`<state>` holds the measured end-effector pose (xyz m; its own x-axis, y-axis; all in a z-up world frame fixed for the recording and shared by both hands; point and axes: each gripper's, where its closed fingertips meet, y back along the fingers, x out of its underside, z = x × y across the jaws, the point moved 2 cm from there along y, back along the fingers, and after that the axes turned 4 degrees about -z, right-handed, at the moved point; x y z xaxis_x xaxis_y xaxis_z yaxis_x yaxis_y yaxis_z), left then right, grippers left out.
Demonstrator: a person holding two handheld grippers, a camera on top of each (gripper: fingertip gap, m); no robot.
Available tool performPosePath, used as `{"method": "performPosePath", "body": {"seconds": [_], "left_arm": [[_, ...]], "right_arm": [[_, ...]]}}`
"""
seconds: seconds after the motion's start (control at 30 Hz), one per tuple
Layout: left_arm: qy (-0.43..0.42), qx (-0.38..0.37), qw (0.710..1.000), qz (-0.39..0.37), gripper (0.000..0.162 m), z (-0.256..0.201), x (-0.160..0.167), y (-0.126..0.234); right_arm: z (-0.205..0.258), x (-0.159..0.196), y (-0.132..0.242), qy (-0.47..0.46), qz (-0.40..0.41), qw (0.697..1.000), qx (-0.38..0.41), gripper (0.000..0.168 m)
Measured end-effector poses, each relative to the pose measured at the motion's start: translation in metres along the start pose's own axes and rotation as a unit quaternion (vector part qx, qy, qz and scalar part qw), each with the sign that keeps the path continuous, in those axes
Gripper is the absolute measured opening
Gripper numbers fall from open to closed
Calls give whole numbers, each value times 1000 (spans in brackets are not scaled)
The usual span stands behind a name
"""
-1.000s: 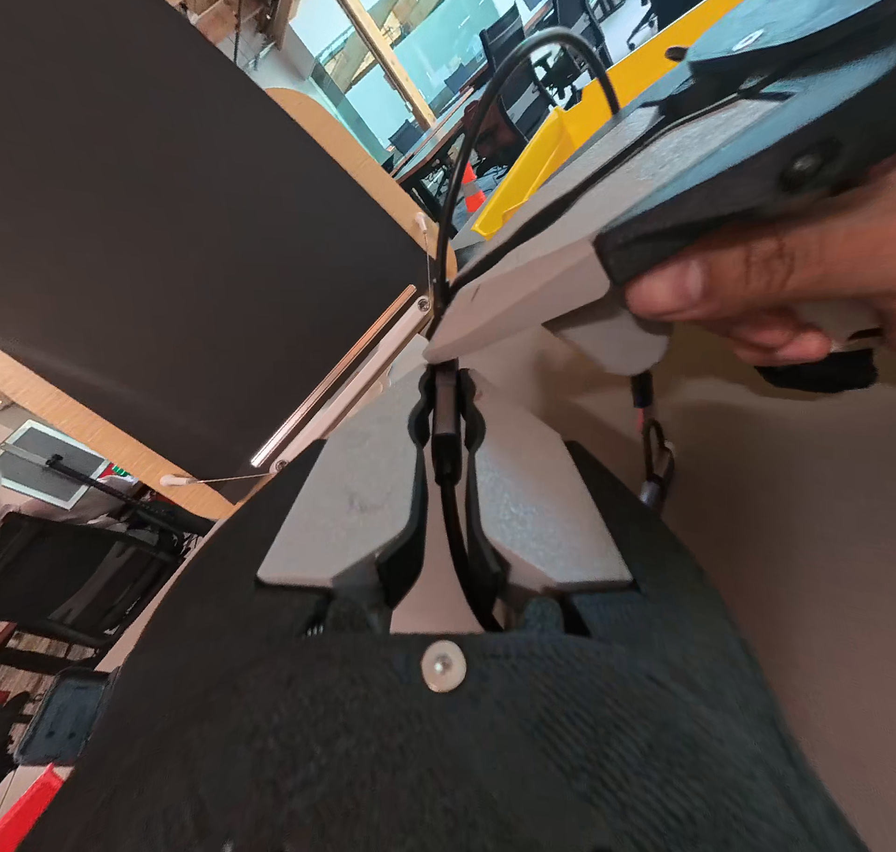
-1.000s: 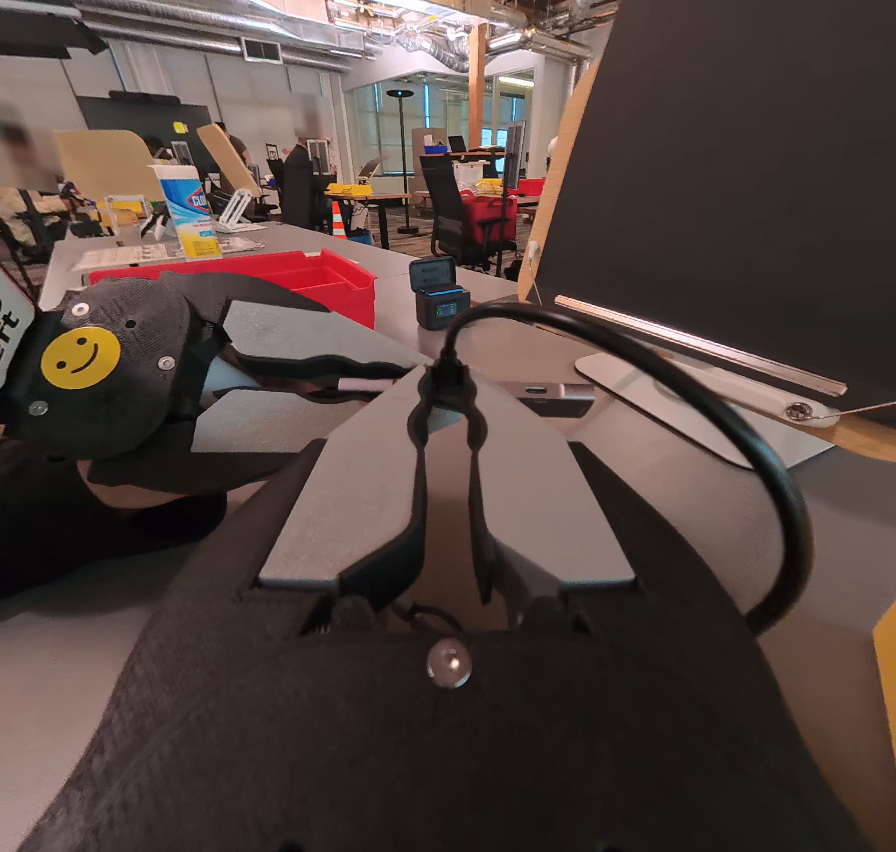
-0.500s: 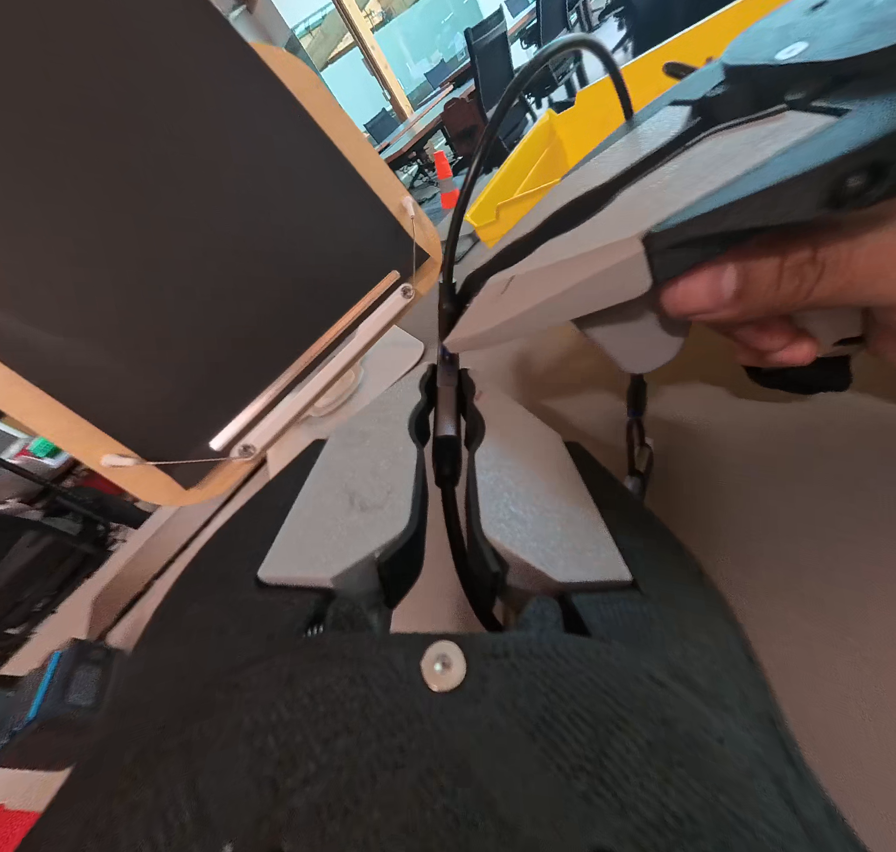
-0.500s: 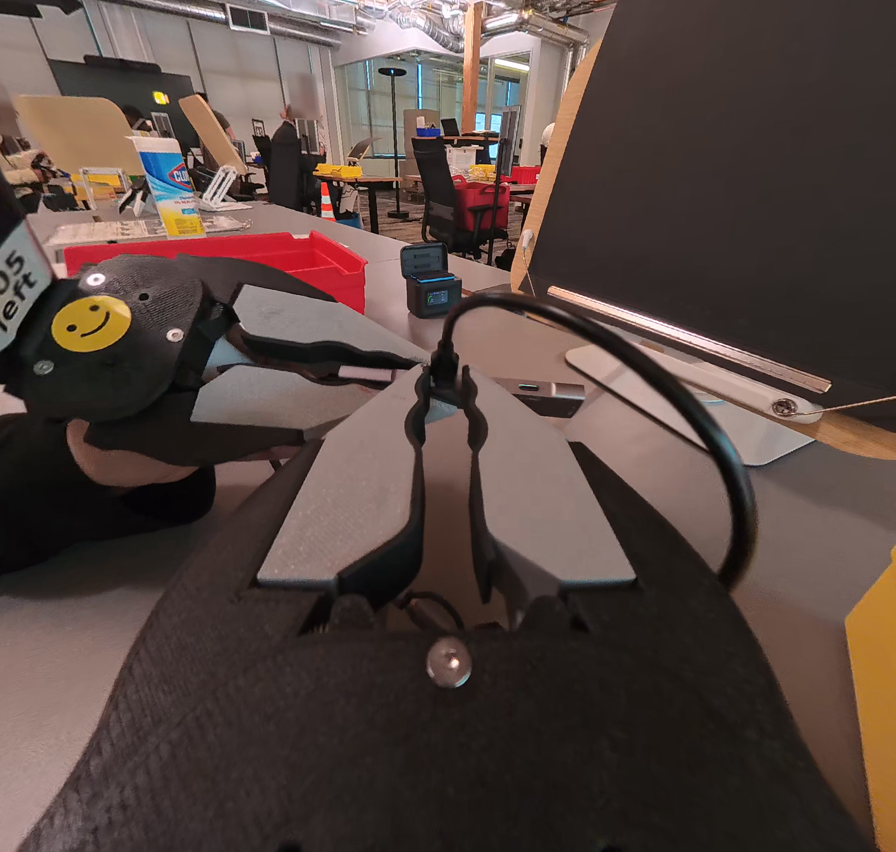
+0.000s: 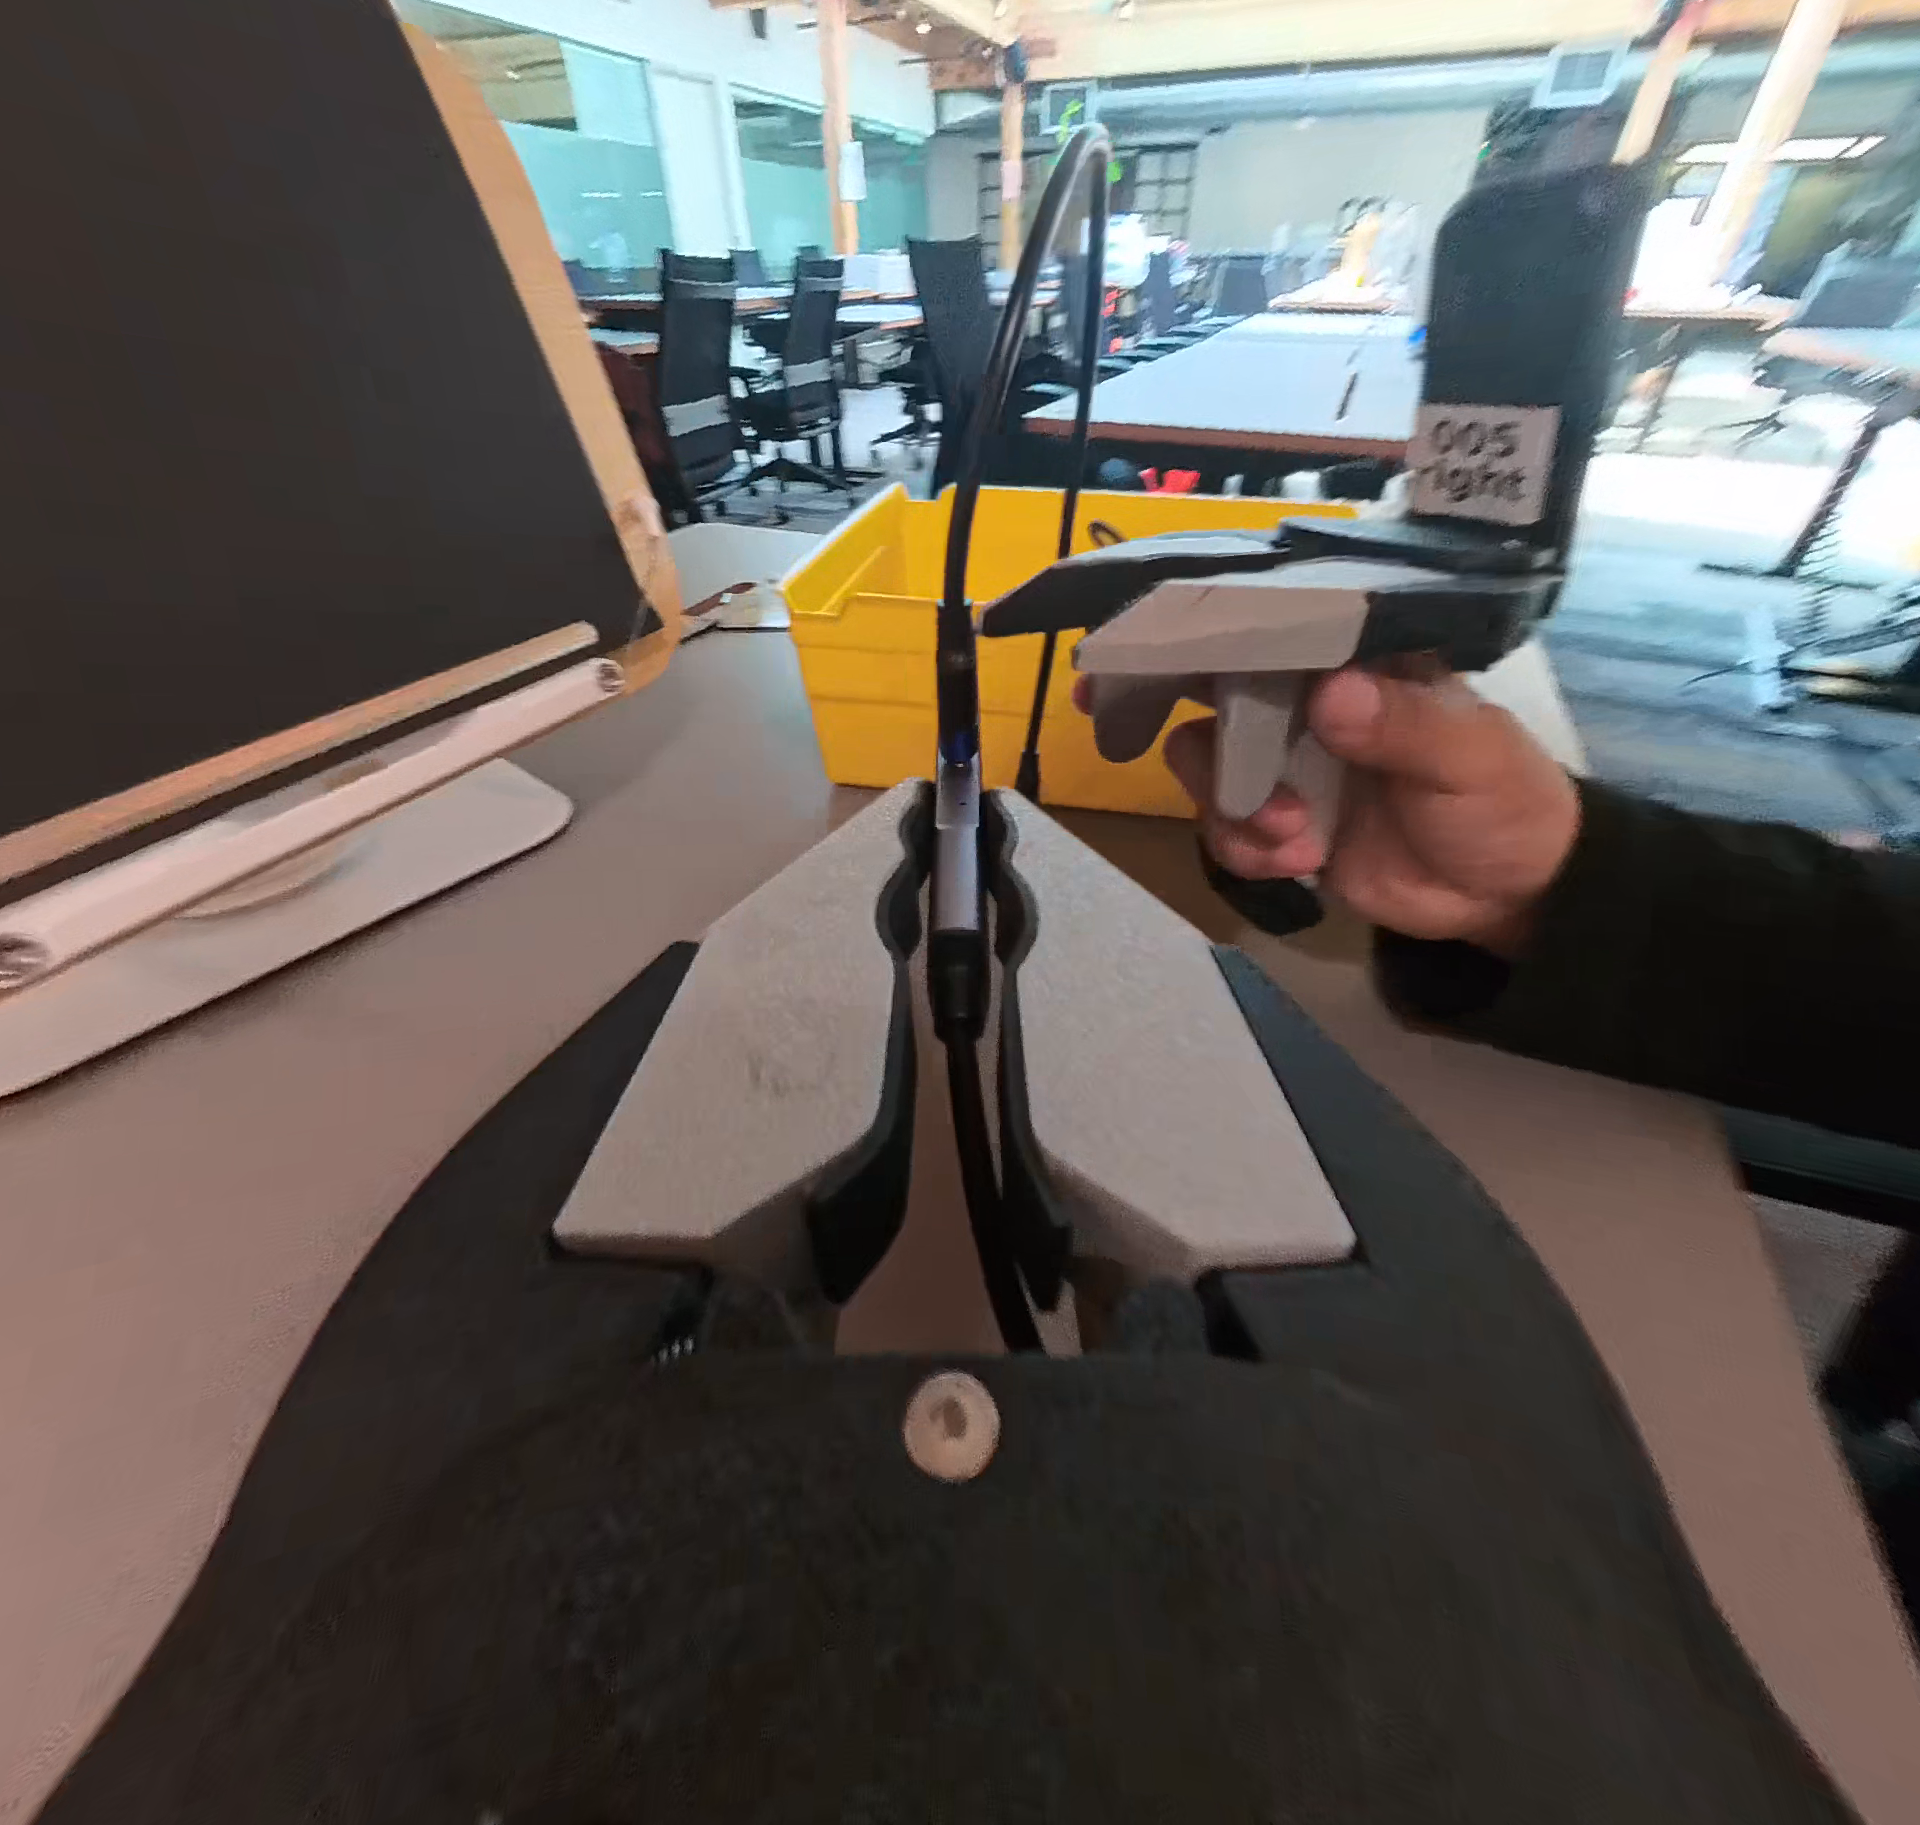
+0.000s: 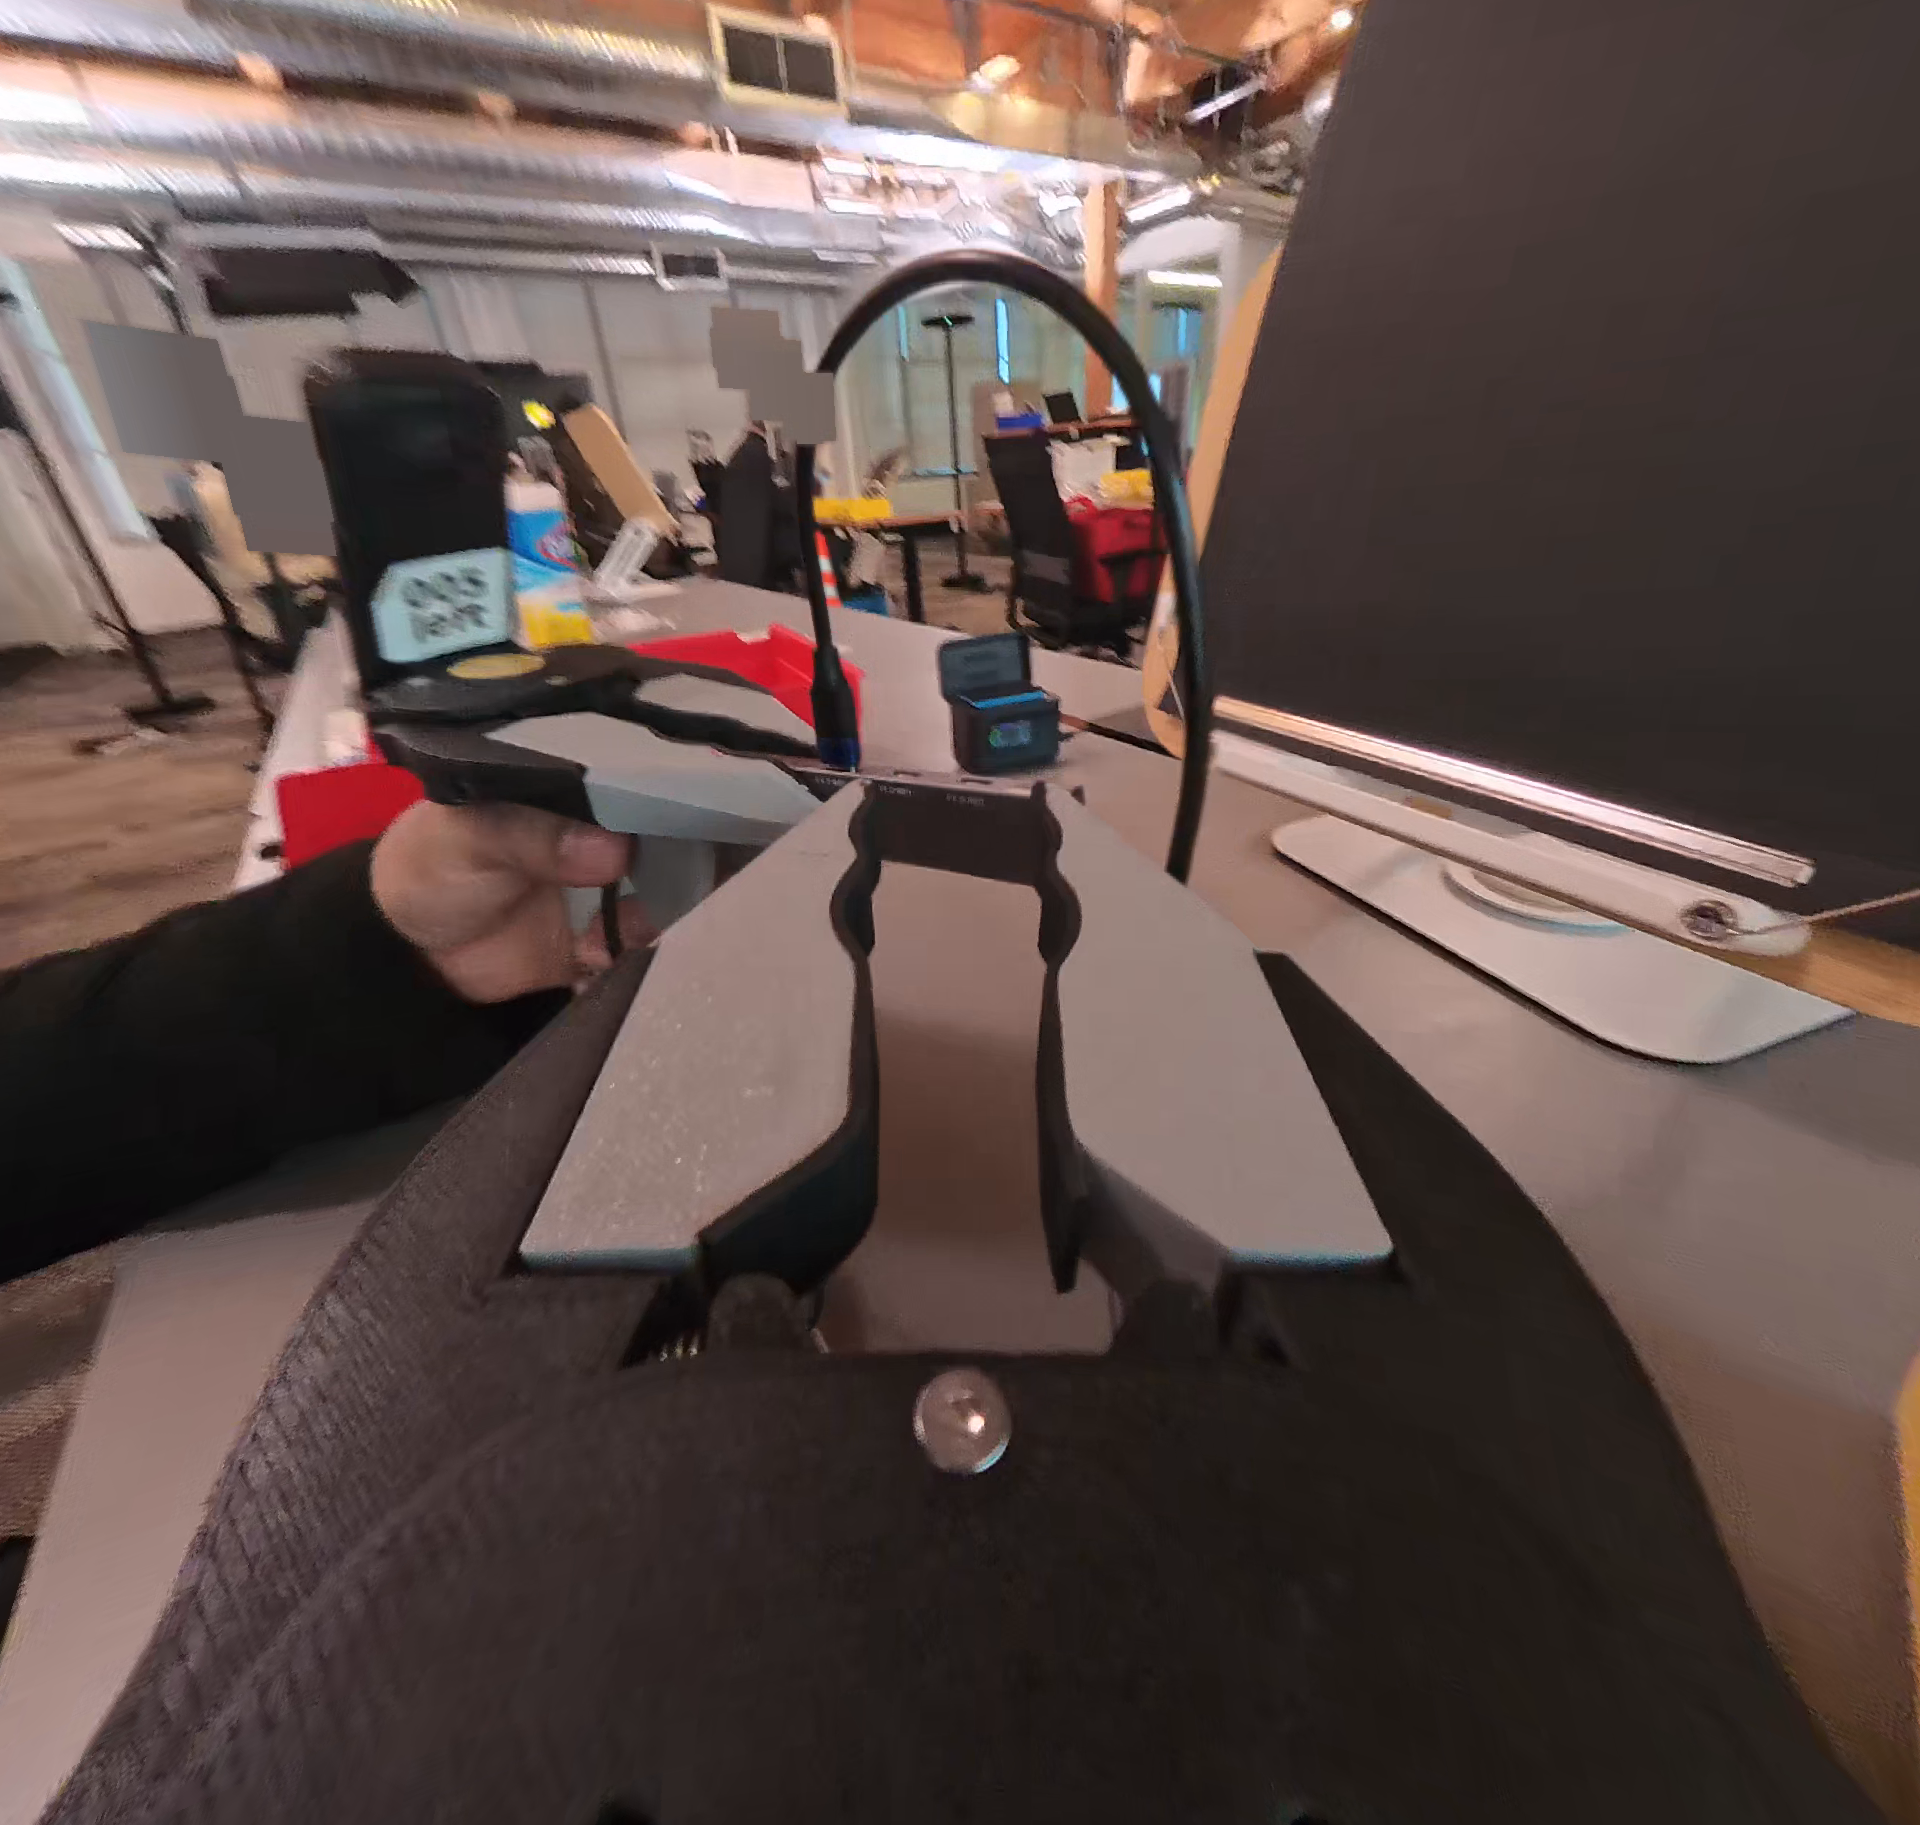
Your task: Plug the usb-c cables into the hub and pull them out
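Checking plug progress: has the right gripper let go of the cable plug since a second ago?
Yes. The right gripper now stands open behind the hub, off the plug.

Most of the hub [image 5: 957,866] is hidden between the left claw's [image 5: 957,819] fingers, the black cable's [image 6: 1049,404] far end drops out of sight behind the right claw [image 6: 956,819], and the dark screen [image 6: 1621,341] runs off the picture's right edge.

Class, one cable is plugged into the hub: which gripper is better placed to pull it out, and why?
Right. The left gripper is shut on the hub, steadying it; the right gripper is open and empty near the cable plug.
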<state>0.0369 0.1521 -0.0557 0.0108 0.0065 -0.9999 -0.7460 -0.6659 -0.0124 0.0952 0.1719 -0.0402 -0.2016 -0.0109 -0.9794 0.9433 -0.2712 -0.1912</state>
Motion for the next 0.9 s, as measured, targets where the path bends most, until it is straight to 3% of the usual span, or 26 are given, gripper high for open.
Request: {"method": "performPosePath", "body": {"seconds": [0.1,0.2,0.27,0.4,0.63,0.77,0.83,0.9], "left_arm": [[36,50,998,-8,7,-7,-2,2],[48,66,997,-6,7,-11,0,1],[47,98,994,4,7,-20,2,1],[35,144,989,13,7,-39,5,-1],[33,159,987,6,7,-43,1,2],[33,165,986,5,7,-45,0,3],[47,182,982,-11,7,-48,-6,6],[68,196,978,-23,7,-49,-10,9]], "right_arm": [[1,-6,4,-15,-18,1000,-16,24],[-2,-7,5,-26,-13,1000,-9,56],[12,-3,4,-37,-1,997,-69,28],[26,3,4,-80,19,988,-130,2],[38,0,16,-121,34,976,-178,25],[38,0,18,-114,48,977,-175,31],[35,0,19,-107,55,980,-156,42],[39,1,21,-94,59,981,-160,36]]}}
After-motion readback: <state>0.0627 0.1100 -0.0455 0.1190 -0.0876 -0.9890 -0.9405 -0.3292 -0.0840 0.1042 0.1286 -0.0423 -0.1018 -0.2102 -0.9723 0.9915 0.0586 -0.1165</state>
